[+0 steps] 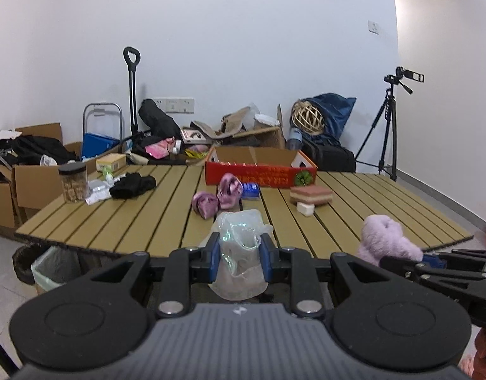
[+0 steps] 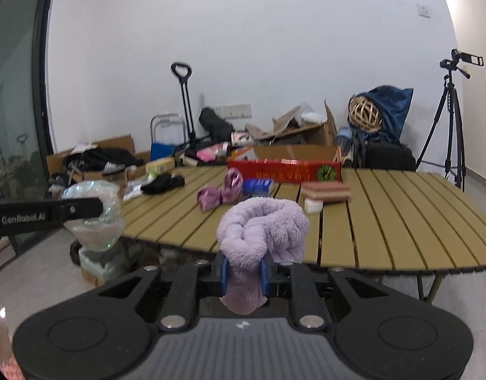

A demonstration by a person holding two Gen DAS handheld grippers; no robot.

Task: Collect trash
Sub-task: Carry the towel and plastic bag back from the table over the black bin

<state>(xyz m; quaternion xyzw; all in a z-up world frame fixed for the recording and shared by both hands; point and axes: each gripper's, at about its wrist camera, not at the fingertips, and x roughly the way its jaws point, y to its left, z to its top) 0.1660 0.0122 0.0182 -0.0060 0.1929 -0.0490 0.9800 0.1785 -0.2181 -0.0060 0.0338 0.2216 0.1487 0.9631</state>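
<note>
Left gripper (image 1: 239,261): clamped on a crumpled clear plastic bag (image 1: 241,253), blue pads (image 1: 215,261) pressing in from both sides, bag bulging above and sagging below the jaws.

Right gripper (image 2: 244,274): pinched tight on a lilac fluffy cloth (image 2: 263,231), most of the bundle mushrooming out above the fingertips, a tail hanging below.

Where the bag sits: right between the left tool's fingers, in front of the near edge of the slatted table (image 1: 148,209); from the right tool it shows off to the left, level with it.

Where the cloth sits: dead ahead in the right tool's jaws, just short of the table edge; from the left tool it's low to the right.

Bag handling: looks featherlight, thin, slippery, crushes to nothing. A bunched fold is the place to hold; a single film layer could slide out.

Cloth handling: soft, light, springy pile. Grip reads low on the bundle, so the heavy fluff on top may flop; nothing fragile.

Bin (image 1: 49,267): lined with pale green film, below and to the left of the left tool, under the table's corner. Likely drop spot, my guess.

Still on the table: two crumpled pink wrappers (image 1: 219,194) beyond the left tool, ahead of the red box (image 1: 258,175). Light and crinkly by the look; take them at a crease.
</note>
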